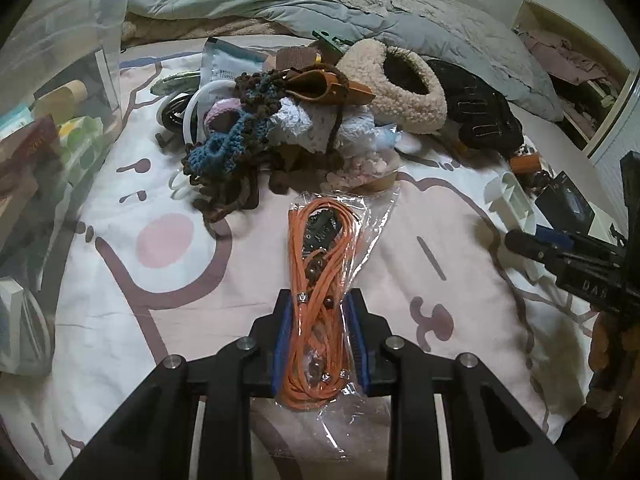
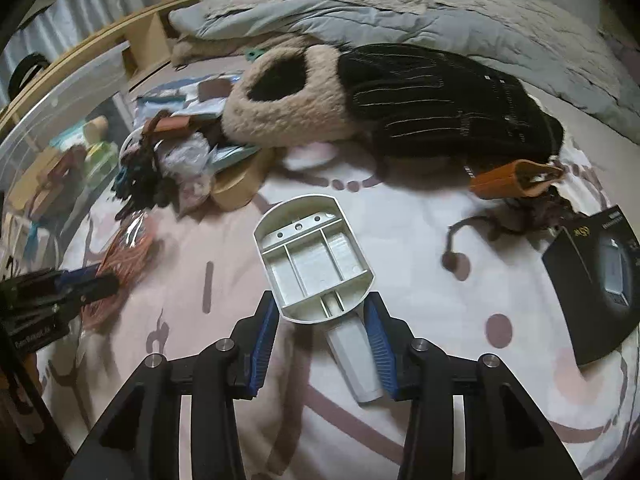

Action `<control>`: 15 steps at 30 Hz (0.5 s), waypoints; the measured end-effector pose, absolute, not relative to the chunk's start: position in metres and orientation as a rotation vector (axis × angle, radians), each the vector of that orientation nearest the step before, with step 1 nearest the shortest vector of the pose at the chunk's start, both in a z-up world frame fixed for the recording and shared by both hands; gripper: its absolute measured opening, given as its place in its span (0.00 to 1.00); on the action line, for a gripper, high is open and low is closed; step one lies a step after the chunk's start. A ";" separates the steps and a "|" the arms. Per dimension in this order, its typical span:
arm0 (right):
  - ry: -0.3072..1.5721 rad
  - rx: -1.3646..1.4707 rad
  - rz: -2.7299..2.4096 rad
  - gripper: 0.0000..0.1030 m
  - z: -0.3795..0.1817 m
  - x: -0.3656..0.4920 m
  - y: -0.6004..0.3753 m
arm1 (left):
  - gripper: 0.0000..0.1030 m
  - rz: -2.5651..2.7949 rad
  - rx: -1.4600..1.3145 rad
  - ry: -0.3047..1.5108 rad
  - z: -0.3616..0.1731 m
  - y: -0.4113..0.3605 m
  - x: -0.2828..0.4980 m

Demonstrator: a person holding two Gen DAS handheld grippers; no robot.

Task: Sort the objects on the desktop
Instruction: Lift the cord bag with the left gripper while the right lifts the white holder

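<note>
My left gripper (image 1: 320,300) is shut on a clear bag of orange cord (image 1: 320,256) that lies on the pink and white bedsheet. The bag also shows in the right wrist view (image 2: 128,248), with the left gripper (image 2: 108,280) on it. My right gripper (image 2: 322,308) is open around a white plastic scoop (image 2: 314,256); its handle (image 2: 354,356) lies between the blue pads (image 2: 378,344), apart from the left pad. The scoop (image 1: 512,200) and right gripper (image 1: 516,240) show at the right of the left wrist view.
A pile of knitted items, cables and a fleece-lined black slipper (image 1: 404,84) lies behind the cord bag. A clear storage bin (image 1: 60,92) with items stands at the left. A black box (image 2: 600,280) lies at the right. A grey duvet (image 2: 360,12) is at the back.
</note>
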State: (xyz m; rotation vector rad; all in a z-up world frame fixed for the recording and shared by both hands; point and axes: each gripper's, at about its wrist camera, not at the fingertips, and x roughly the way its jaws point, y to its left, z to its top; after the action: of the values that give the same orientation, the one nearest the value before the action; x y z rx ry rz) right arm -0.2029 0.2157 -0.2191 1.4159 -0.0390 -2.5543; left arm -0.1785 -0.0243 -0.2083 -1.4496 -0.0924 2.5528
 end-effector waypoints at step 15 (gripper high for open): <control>-0.229 1.220 -2.656 0.43 -0.155 -0.187 0.241 | 0.26 2.661 -1.190 -0.095 -0.130 -0.026 -0.161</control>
State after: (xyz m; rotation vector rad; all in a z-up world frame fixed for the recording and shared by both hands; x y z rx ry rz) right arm -0.1867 0.2413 -0.1553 1.2203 -0.2287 -2.6562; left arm -0.1607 -0.0259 -0.1298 -1.1901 -0.0950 2.6611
